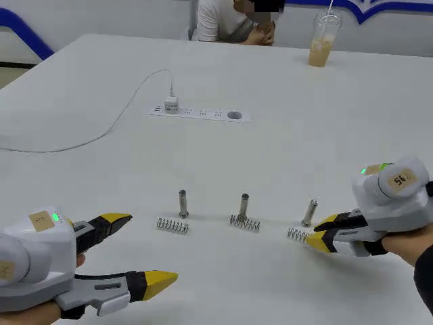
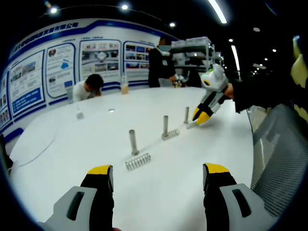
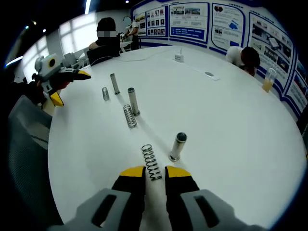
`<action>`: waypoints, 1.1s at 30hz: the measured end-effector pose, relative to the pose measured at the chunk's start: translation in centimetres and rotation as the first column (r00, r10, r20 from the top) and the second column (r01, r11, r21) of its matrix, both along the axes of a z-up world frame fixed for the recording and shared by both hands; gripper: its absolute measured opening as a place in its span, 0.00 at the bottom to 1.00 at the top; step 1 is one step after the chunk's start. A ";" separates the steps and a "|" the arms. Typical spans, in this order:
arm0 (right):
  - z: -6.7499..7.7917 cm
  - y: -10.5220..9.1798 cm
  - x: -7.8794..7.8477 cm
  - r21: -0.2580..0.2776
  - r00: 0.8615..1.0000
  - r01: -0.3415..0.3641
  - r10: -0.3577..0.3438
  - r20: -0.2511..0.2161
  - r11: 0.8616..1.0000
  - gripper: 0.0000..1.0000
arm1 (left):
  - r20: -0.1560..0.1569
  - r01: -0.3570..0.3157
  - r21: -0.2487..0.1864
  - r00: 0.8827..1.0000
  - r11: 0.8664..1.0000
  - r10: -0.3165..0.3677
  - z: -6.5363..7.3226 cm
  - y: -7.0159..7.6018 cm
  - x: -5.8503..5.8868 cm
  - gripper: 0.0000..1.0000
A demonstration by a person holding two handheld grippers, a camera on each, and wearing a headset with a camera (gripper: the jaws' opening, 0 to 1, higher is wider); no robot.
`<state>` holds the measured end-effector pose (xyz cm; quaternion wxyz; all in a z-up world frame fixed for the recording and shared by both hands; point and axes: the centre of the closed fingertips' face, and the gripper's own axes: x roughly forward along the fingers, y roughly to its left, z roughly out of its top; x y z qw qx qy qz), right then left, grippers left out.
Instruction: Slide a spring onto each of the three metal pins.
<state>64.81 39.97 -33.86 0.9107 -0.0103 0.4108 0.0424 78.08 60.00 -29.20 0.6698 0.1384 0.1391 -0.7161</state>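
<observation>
Three metal pins are stood upright in a row on the near part of the table [image 1: 304, 135]: the left pin [image 1: 183, 203], the middle pin [image 1: 243, 206] and the right pin [image 1: 310, 212]. One spring is laid flat just in front of each: the left spring [image 1: 172, 225], the middle spring [image 1: 244, 223] and the right spring [image 1: 296, 235]. None is threaded on a pin.

The right gripper [image 1: 319, 232] is held low at the right spring's right end. Its jaws are narrowed to a small gap with the spring's end between the tips; whether the spring is pinched cannot be told. The left gripper [image 1: 142, 249] is held at the near left, well apart from the springs, jaws spread wide and nothing grasped.

Farther off, a power strip [image 1: 199, 113] with a charger [image 1: 171, 103] and a cable [image 1: 101, 132] is seen. At the far edge a drink cup [image 1: 323, 42] is stood beside a seated person [image 1: 220, 20].
</observation>
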 end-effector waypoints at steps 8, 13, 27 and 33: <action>-0.7 0.2 -0.2 0.000 0.999 -0.041 0.041 -0.020 0.999 0.17 | -0.002 0.004 0.004 1.000 1.000 -0.004 -0.1 -0.1 -0.2 0.77; -0.8 0.2 -0.2 -0.013 0.998 -0.064 0.064 -0.028 0.998 0.16 | -0.003 0.017 0.010 1.000 1.000 -0.017 -0.4 -0.1 -0.6 0.77; -1.0 0.3 -0.3 -0.027 0.993 -0.109 0.108 -0.050 0.994 0.13 | 0.000 0.061 0.019 0.998 0.998 -0.061 -0.6 -0.5 -1.3 0.77; -0.9 0.4 -0.3 -0.011 0.993 -0.107 0.107 -0.056 0.994 0.12 | -0.006 0.069 0.018 0.998 0.997 -0.069 -0.6 -0.6 -1.5 0.76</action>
